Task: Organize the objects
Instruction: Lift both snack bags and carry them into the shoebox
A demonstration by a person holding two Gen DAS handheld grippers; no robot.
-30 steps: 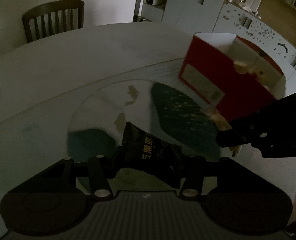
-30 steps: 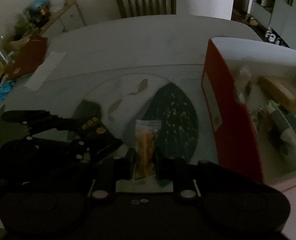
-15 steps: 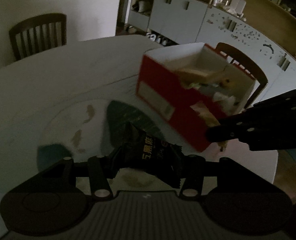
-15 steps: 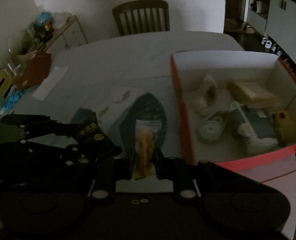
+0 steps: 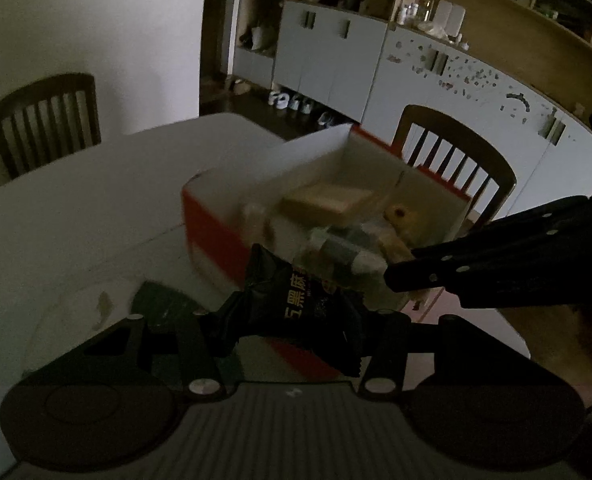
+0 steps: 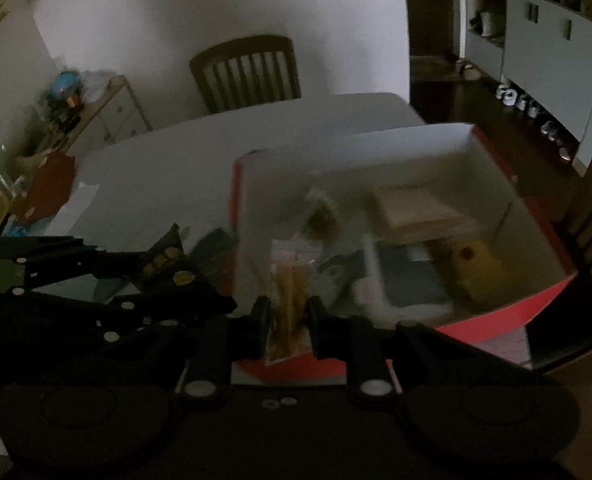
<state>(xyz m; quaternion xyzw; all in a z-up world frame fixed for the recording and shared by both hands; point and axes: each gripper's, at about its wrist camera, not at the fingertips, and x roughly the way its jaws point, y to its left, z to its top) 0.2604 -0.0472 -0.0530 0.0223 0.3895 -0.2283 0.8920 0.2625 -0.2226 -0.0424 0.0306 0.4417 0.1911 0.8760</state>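
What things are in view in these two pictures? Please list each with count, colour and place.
box: 1, red outside and white inside, on the table, open, holding several blurred items
black packet: 1, black with gold print, in the left tool, near the box's rim
clear packet: 1, clear with yellow-brown contents, in the right tool, at the box's near wall
table: 1, white with a dark patterned patch
chairs: 2, dark wood, one at the far side, one beside the box
cabinets: a row, pale grey-blue, along the wall
side cupboard: 1, pale, left of the table, cluttered on top
left tool: 1, black, shut on the black packet
right tool: 1, black, shut on the clear packet
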